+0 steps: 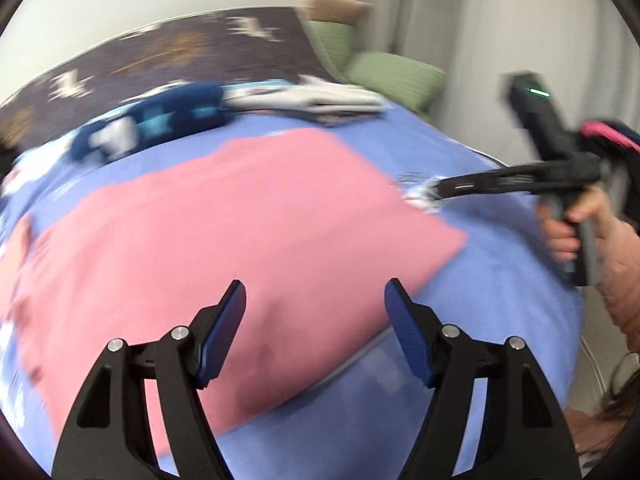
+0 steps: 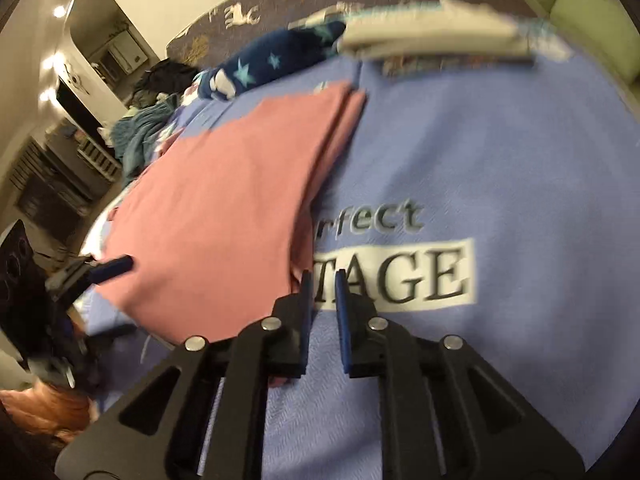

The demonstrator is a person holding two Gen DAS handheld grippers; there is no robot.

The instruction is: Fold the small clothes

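Observation:
A folded pink garment [image 1: 240, 220] [image 2: 224, 200] lies flat on a light blue sheet [image 1: 500, 248] [image 2: 500, 140] with printed letters. My left gripper [image 1: 316, 286] hovers over the pink garment's near right part, jaws wide open and empty. One of its blue fingertips [image 2: 120, 264] shows at the garment's left edge in the right wrist view. My right gripper [image 2: 323, 276] sits just off the garment's right edge over the print. Its jaws stand a narrow slit apart with nothing between them. In the left wrist view the right gripper [image 1: 436, 190] points at the sheet, held by a hand [image 1: 568, 232].
A navy star-patterned garment [image 1: 160, 120] [image 2: 280, 60] and a folded white garment [image 1: 312, 98] [image 2: 432, 36] lie at the sheet's far edge. Green cushions [image 1: 396, 76] sit beyond. A teal clothes pile [image 2: 144, 128] lies far left. A dark patterned cover [image 1: 180, 48] spreads behind.

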